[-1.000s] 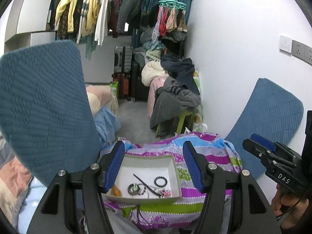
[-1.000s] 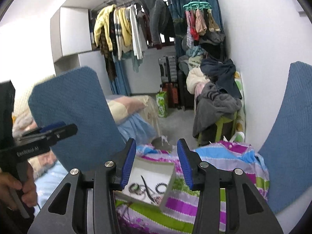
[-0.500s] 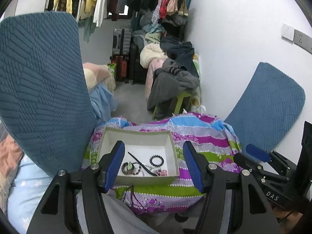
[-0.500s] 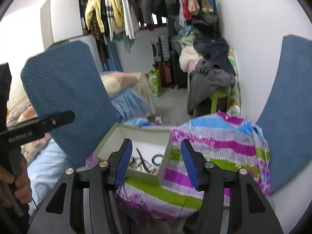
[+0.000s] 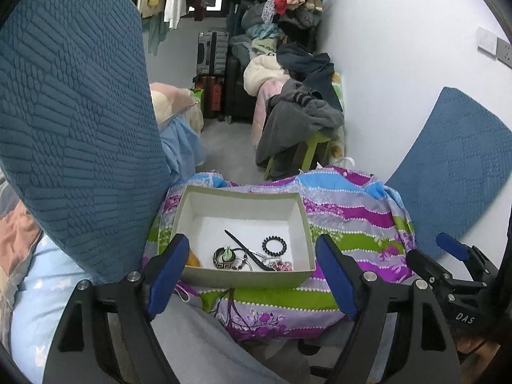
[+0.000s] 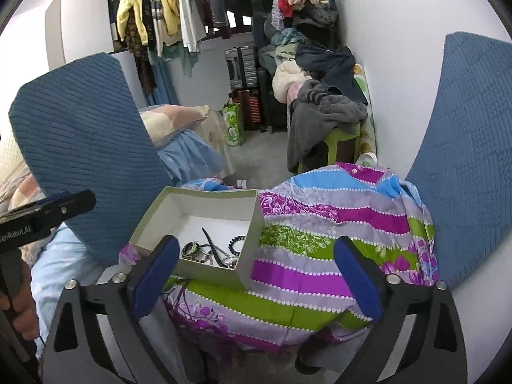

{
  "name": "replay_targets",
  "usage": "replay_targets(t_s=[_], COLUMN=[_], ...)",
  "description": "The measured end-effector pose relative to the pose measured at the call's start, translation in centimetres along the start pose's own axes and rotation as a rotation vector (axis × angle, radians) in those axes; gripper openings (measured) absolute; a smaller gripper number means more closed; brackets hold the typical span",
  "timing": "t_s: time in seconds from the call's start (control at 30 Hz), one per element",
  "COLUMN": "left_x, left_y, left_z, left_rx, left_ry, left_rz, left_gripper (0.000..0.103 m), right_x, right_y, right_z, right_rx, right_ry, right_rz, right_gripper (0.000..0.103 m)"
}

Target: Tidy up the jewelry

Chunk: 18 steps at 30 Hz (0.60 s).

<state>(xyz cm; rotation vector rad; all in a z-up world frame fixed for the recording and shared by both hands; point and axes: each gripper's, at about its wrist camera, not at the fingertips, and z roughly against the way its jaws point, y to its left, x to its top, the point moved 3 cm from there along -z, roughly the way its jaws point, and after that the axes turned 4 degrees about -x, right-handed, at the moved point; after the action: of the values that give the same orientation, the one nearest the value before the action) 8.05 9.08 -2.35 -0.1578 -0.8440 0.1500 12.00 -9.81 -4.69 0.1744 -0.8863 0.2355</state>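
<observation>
On striped cloth [image 5: 348,220]: open box [image 5: 297,211] holding jewelry heap [image 5: 252,256] — bangle, bead bracelet, dark hairpin. Left tool [image 5: 252,272], right tool [image 6: 256,275] both spread, empty, hovering short of box. Stage unclear: sorted or pending.

In the left wrist view, the box [image 5: 243,280]'s near wall hid part of the tangled jewelry [image 5: 256,260], its small pieces beyond telling apart. The right gripper [image 5: 448,259] was cut off at the right edge.
</observation>
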Motion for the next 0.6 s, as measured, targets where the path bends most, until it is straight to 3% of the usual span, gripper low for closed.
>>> replay_targets(t_s=[0.6], left_x=[-0.8], left_y=[-0.7], left_z=[-1.0], left_rx=[0.021], left_ry=[0.039], left_rz=[-0.025], left_gripper=[0.082], right_x=[-1.5], right_y=[-0.4], right_z=[-0.9], right_rx=[-0.045], right_ry=[0.020], right_rz=[-0.023], right_gripper=[0.103])
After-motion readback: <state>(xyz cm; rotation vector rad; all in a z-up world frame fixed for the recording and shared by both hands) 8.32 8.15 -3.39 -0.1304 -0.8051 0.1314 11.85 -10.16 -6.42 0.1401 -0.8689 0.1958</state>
